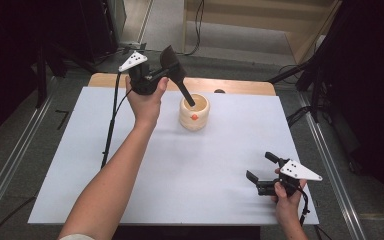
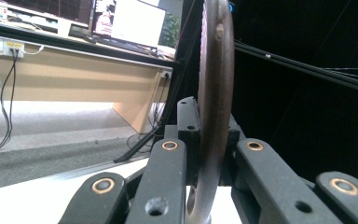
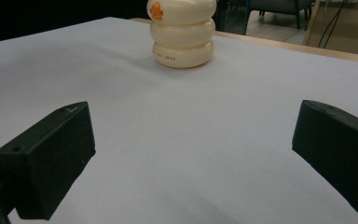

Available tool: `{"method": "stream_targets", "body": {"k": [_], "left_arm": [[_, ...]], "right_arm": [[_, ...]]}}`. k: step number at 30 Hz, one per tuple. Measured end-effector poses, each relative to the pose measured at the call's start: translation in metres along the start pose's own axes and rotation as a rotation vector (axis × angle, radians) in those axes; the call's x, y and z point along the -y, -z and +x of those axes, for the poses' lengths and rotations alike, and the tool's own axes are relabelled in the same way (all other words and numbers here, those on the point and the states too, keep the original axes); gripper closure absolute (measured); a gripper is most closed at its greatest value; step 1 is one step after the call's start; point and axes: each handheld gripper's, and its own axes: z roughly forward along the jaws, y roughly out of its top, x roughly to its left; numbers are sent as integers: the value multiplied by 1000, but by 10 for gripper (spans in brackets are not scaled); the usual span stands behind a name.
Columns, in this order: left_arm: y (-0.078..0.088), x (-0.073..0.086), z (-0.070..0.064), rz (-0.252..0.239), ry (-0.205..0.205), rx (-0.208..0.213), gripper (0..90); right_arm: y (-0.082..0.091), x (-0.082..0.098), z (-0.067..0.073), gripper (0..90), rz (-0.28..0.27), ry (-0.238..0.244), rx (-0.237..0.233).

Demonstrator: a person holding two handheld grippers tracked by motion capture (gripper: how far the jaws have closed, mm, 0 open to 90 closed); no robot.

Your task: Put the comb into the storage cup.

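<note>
Spatula tip in holder (far middle of table), right claw well nearer.

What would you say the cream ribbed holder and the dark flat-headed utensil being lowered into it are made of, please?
The cream ribbed holder looks like glazed ceramic or glossy plastic: smooth stacked rings with soft highlights and a small orange mark. The look leaves it open. The dark flat-headed utensil, clamped in the left gripper, appears to be matte dark brown wood or plastic; its edge in the left gripper view is dull and finely ridged.
</note>
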Motion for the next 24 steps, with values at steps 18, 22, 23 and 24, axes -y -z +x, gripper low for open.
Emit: {"method": "stream_targets", "body": {"k": [18,22,23,24], "left_arm": [[-18,16,5,13,1,-38,851],[-20,21,6,19,4,-43,851],[-20,22,6,19,7,-42,851],[-20,23,7,20,5,-44,851]], "right_arm": [[1,0,0,0,-5,-8,-8],[1,0,0,0,-5,-10,-9],[0,0,0,0,-5,-9,-10],[0,0,0,0,-5,-7,-10]]}}
